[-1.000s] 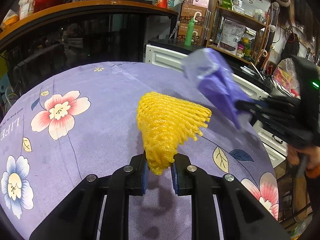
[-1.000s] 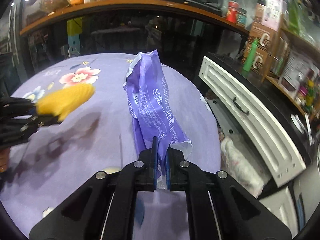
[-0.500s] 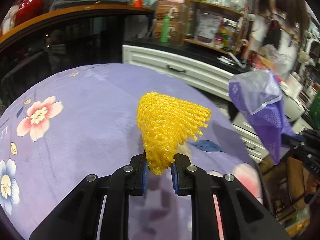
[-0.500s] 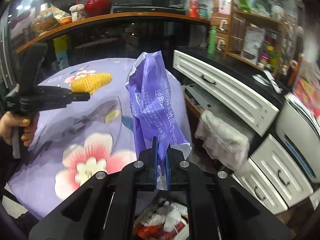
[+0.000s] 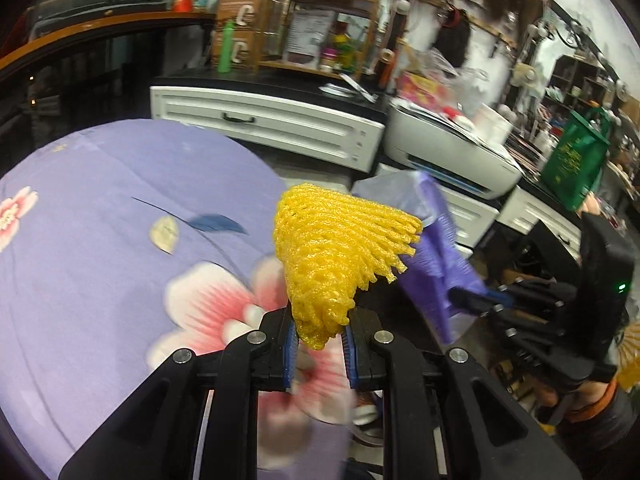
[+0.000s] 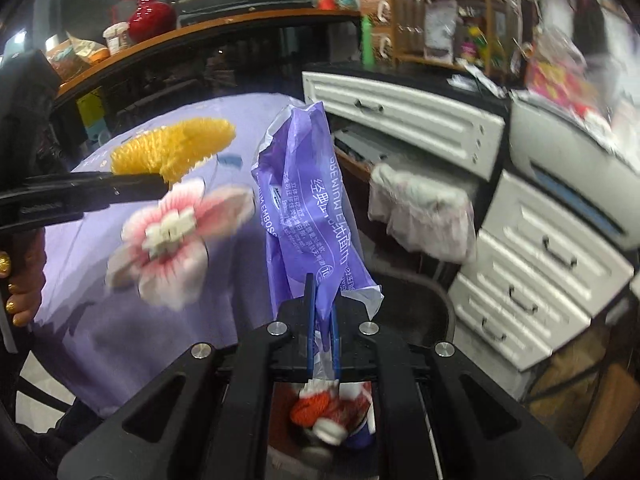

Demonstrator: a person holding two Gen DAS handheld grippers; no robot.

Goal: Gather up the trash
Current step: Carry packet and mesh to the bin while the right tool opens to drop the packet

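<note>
My left gripper (image 5: 318,334) is shut on a yellow foam fruit net (image 5: 340,256) and holds it in the air at the table's right edge; the net also shows in the right wrist view (image 6: 176,150). My right gripper (image 6: 322,316) is shut on a purple plastic wrapper (image 6: 308,204) and holds it upright beyond the table edge. The wrapper also shows in the left wrist view (image 5: 436,248), right of the net. A bin with red and white trash (image 6: 332,416) lies below my right gripper.
A round table with a purple flowered cloth (image 5: 100,220) is on the left. White drawer cabinets (image 6: 532,248) and a printer (image 5: 448,148) stand to the right. Cluttered shelves (image 5: 320,28) stand behind. A green bag (image 5: 576,160) is at far right.
Both grippers have swung right, off the table top toward its edge and the cabinets. The bin of trash has come into view under my right gripper. Both grips are unchanged.
</note>
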